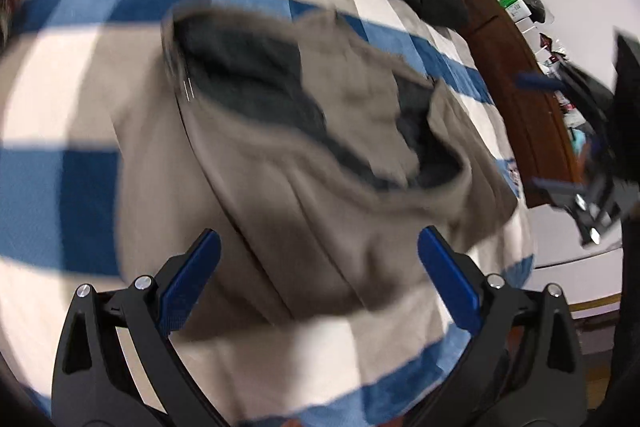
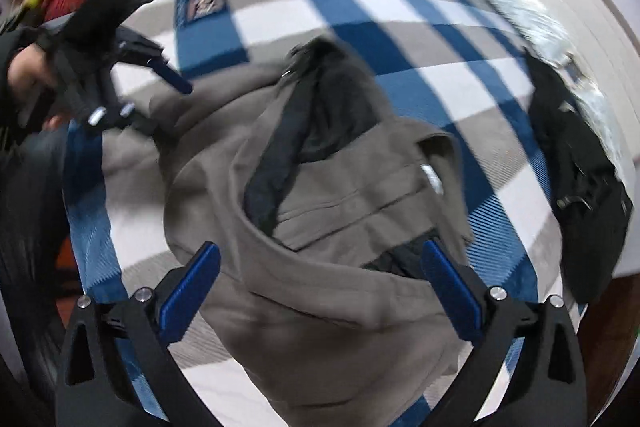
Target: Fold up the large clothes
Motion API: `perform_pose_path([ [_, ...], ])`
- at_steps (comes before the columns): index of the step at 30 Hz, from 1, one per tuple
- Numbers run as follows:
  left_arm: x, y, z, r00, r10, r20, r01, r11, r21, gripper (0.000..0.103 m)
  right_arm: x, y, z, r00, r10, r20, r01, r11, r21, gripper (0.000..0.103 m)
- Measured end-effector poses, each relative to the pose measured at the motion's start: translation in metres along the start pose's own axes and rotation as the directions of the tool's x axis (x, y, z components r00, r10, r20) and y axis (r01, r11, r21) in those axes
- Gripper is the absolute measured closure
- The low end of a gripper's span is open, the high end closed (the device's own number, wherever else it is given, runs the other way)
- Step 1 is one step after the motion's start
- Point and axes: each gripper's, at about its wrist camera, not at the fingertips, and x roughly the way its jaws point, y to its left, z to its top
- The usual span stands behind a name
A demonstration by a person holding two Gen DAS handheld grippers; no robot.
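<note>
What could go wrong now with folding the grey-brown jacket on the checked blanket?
The jacket lies bunched, its dark lining exposed, so a fold may trap wrinkles. Both grippers, left and right, are open above it, holding nothing; a blind grasp may catch the blanket too. The black garment nearby could get tangled in.

The jacket (image 2: pixel 340 187) is taupe with a dark grey lining. The blanket (image 1: pixel 60 187) is checked blue, white and grey. Both tools have black frames and blue pads (image 1: pixel 192 279).
</note>
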Motion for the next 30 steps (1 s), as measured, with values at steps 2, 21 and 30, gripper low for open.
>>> perform_pose_path([
  [2, 0.013, -0.004, -0.019, 1.000, 0.002, -0.006, -0.002, 1.000, 0.012, 0.007, 0.014, 0.010, 0.008, 0.999, -0.002, -0.032, 0.000, 0.999, -0.047, 0.005],
  [21, 0.084, 0.013, -0.038, 0.997, 0.071, -0.023, -0.071, 0.997, 0.001, 0.007, 0.129, 0.037, 0.007, 0.895, 0.110, -0.432, -0.195, 0.968, -0.157, 0.081],
  [30, 0.080, 0.012, -0.036, 0.998, 0.062, -0.025, -0.062, 0.998, -0.010, 0.007, 0.078, -0.003, 0.026, 0.945, 0.093, -0.313, -0.116, 0.992, -0.056, 0.088],
])
